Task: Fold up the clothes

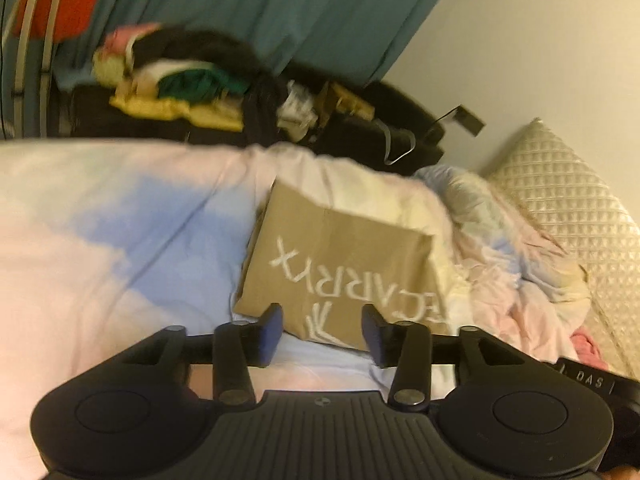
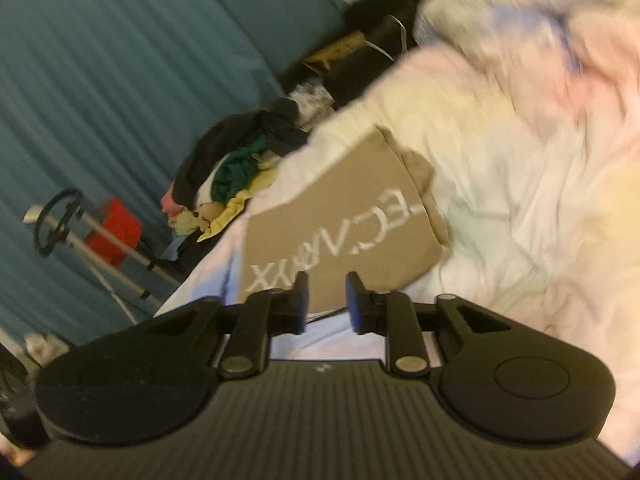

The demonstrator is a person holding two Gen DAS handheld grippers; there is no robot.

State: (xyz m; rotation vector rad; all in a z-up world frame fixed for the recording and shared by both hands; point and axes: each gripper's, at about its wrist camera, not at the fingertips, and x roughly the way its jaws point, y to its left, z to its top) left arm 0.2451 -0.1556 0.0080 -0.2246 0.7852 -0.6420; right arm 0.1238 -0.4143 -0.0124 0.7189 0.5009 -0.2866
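A tan folded garment with white lettering lies flat on the pastel bed cover. In the right wrist view the same tan garment shows just beyond the fingers. My left gripper is open, hovering at the garment's near edge, and its blue pads do not press on the cloth. My right gripper is open with a narrower gap, also at the near edge, with nothing pinched. Both views are blurred.
A crumpled pastel duvet lies to the right of the garment, with a waffle-textured pillow beyond it. A heap of mixed clothes sits past the bed against a teal curtain. A light stand is on the left.
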